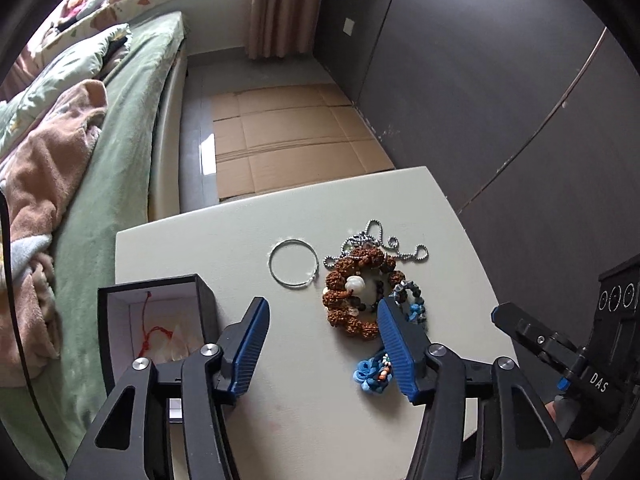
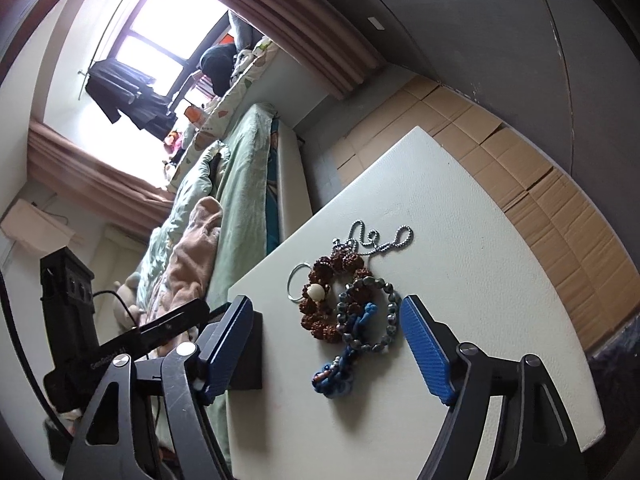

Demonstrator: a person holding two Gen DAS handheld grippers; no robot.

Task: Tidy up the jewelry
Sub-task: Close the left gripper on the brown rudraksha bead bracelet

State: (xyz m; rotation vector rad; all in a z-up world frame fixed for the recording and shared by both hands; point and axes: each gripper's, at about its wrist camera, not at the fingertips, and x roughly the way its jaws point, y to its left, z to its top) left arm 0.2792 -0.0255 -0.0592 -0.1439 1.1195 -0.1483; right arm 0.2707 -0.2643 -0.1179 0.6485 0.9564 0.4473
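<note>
A bedroom, with a green-covered bed [image 1: 120, 152] beside a pale white table [image 1: 224, 248] where the jewelry lies heaped. The left gripper [image 1: 322, 344] and right gripper [image 2: 326, 344] both stand apart, holding nothing. The knobbly brown seed-bead bracelet [image 1: 348, 280] overlaps the silver ball chain [image 1: 376, 240] at its twelve o'clock and the grey bead bracelet [image 2: 370, 312]; lifting one would likely drag the others. Only the left view shows inside the open black box [image 1: 156, 332], at nine o'clock from the thin silver bangle [image 1: 294, 264].
</note>
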